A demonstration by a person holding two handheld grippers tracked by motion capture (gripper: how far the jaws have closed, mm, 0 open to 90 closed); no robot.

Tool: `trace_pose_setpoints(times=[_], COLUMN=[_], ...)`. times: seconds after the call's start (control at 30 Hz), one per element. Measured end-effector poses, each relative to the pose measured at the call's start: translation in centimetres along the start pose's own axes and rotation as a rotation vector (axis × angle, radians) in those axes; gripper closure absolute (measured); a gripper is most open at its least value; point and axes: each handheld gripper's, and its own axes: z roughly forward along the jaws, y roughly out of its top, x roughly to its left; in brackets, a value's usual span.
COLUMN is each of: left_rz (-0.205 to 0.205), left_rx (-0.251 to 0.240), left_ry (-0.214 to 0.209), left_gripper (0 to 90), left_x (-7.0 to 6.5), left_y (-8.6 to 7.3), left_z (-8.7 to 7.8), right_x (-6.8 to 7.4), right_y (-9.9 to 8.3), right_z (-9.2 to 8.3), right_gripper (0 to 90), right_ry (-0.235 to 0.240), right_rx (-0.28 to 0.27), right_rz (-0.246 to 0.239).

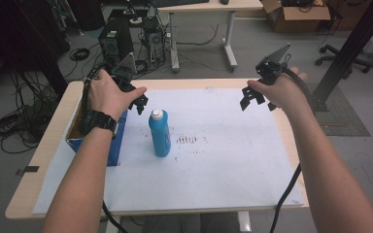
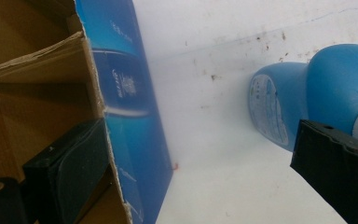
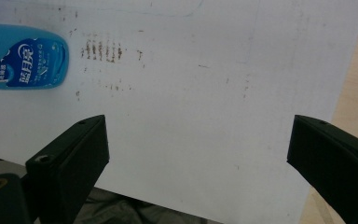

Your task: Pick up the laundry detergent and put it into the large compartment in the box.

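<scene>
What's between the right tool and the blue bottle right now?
Nothing but bare white paper with a patch of brown smudges. The high view shows that stretch from the right tool to the blue bottle.

A lab or tech workroom: past the bench's (image 1: 39, 160) far edge, computer towers (image 1: 115, 41) and loose cables (image 1: 14, 126) sit on the grey floor, with a white desk (image 1: 209, 7), a cardboard carton (image 1: 296, 17) and an office chair (image 1: 342, 58).
</scene>
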Motion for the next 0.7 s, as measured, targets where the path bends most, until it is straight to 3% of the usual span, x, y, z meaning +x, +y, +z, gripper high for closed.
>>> trace_pose_setpoints(times=[0.7], left_rz=[-0.016], left_rx=[-0.002], left_ry=[-0.017], left_gripper=[4.3], left_x=[0.59], left_y=[-0.34], left_z=[-0.62], right_x=[-0.06], right_y=[-0.11], right_z=[-0.34], right_gripper=[5.6], right_ry=[0.002], right_rx=[-0.003], right_rz=[0.002])
